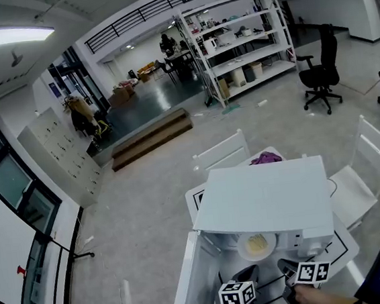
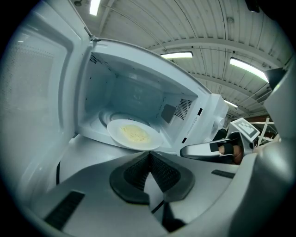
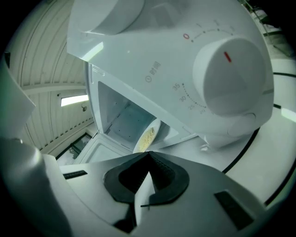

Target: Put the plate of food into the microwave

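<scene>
Nearest the person, the left gripper (image 2: 150, 157) has its jaws pressed together with nothing between them, their tips right at the near rim of the plate (image 2: 134, 135). The right gripper (image 3: 149, 155) is the same, jaws closed on nothing and pointing at the plate's edge from the other side. In the head view the two sit side by side in front of the oven, each with its marker cube. The white plate carries a pale yellow heap of food. It lies at the mouth of the microwave (image 1: 262, 198), partly inside the cavity, with its near edge over the front sill. The door (image 2: 37, 92) stands swung wide to the left. On the control panel a round knob (image 3: 231, 76) bears a red mark, and its dial reads "0", "35", "30" and "25"; a small label by a clock symbol is too blurred to read. The microwave stands on a white tabletop (image 1: 198, 197) with white chairs (image 1: 222, 152) around it and a purple cloth (image 1: 266, 158) behind it. Farther off are wooden steps (image 1: 151, 138), a black office chair (image 1: 321, 67) and tall white shelves (image 1: 238, 35).
</scene>
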Demonstrator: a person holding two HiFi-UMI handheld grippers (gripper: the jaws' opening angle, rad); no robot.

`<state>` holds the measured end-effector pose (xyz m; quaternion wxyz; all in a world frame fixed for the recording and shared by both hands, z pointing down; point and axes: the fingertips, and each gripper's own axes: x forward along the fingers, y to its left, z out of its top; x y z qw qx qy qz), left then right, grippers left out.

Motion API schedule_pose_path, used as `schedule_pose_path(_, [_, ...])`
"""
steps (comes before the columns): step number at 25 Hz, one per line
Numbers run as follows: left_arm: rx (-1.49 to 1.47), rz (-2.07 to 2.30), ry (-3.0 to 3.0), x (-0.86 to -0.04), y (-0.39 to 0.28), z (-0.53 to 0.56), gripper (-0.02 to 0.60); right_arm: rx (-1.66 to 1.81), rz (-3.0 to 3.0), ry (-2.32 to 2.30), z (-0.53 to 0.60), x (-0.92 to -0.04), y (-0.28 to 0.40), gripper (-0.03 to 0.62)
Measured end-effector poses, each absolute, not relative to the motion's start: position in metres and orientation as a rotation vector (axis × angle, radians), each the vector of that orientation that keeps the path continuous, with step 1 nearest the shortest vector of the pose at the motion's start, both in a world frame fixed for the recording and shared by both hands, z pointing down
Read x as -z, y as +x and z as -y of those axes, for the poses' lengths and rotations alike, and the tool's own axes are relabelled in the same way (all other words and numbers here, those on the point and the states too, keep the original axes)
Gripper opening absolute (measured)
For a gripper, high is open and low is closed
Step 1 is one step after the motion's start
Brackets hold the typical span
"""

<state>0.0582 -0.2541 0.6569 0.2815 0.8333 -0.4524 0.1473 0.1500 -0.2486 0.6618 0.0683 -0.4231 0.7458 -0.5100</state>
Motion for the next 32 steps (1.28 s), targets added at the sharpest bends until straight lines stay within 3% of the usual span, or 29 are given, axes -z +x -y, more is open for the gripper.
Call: schedule_pose_path(32, [-0.443, 1.269, 2.218, -0.672, 0.071, 0.303, 0.006, 1.426, -2.399, -1.298, 0.233, -0.651, 0.169, 0.000])
